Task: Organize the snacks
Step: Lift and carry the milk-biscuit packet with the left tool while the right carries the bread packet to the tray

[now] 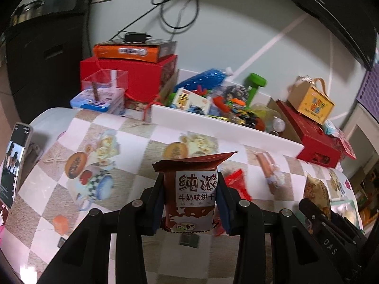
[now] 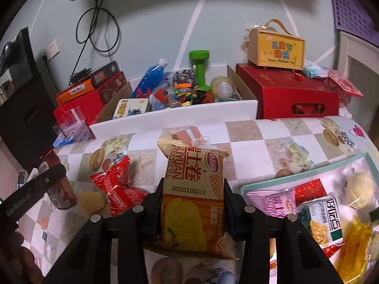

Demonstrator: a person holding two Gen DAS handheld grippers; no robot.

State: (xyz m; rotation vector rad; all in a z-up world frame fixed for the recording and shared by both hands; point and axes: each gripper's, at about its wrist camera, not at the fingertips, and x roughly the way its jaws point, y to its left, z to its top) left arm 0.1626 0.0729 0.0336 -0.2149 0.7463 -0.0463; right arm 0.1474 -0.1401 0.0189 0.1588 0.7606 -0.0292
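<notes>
Two packets are in hand at once, which is where the risk lies. On the left, the left gripper [image 1: 190, 204] has its fingers closed on a brown milk-biscuit packet [image 1: 193, 189], held upright above the checked bench [image 1: 132, 142]. The fingers pinch only the lower half, so the crimped top stands free, and soft film could slide out if the squeeze relaxes or the wrist tips.

Further right, loose snacks lie on the bench: a red packet [image 2: 116, 187] and a small yellow wrapped piece [image 2: 91, 202]. A low pass by either gripper could sweep them off the edge.

The right gripper [image 2: 193, 209] has its fingers closed on a golden egg-roll packet [image 2: 191, 196], also clear of the bench. Brittle rolls inside would probably crush under a hard pinch.

At the far right sits a teal-rimmed tray [image 2: 246, 185], already holding a pink packet [image 2: 277, 203], a corn snack packet [image 2: 319, 220] and others. It looks crowded, so a packet dropped carelessly may perch on the heap and slip over the rim, and both grippers heading there together could collide.
</notes>
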